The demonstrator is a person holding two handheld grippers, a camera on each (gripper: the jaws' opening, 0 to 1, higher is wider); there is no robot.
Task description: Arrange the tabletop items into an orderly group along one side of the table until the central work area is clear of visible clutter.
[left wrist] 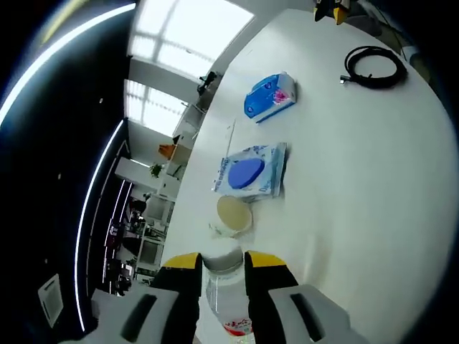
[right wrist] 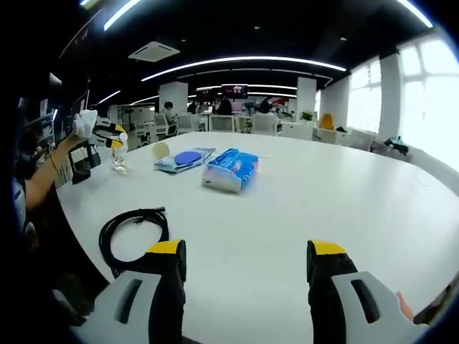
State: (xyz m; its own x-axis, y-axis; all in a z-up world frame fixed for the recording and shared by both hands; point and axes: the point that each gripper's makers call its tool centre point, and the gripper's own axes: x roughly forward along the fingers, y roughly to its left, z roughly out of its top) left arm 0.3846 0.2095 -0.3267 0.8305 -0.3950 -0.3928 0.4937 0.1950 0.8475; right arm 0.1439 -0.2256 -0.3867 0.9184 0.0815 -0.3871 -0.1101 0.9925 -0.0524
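Observation:
My left gripper [left wrist: 222,262] is shut on a clear bottle [left wrist: 224,297] with a white cap and a red label, near the table's edge. Just beyond it lies a round tan lid [left wrist: 234,215], then a wipes packet [left wrist: 251,170] with a blue disc, then a blue tissue pack [left wrist: 270,97]. A coiled black cable [left wrist: 374,66] lies apart from them. My right gripper [right wrist: 247,261] stands open over bare table, with the black cable [right wrist: 134,231] just left of its left jaw. Farther off sit the tissue pack [right wrist: 231,169], the wipes packet [right wrist: 185,159], and the left gripper [right wrist: 107,135] holding the bottle [right wrist: 118,156].
The round white table [right wrist: 344,193] is bare to the right of the items. A person's gloved hand [right wrist: 84,123] and arm hold the left gripper at the table's far left edge. Office desks and chairs [right wrist: 251,122] stand beyond the table.

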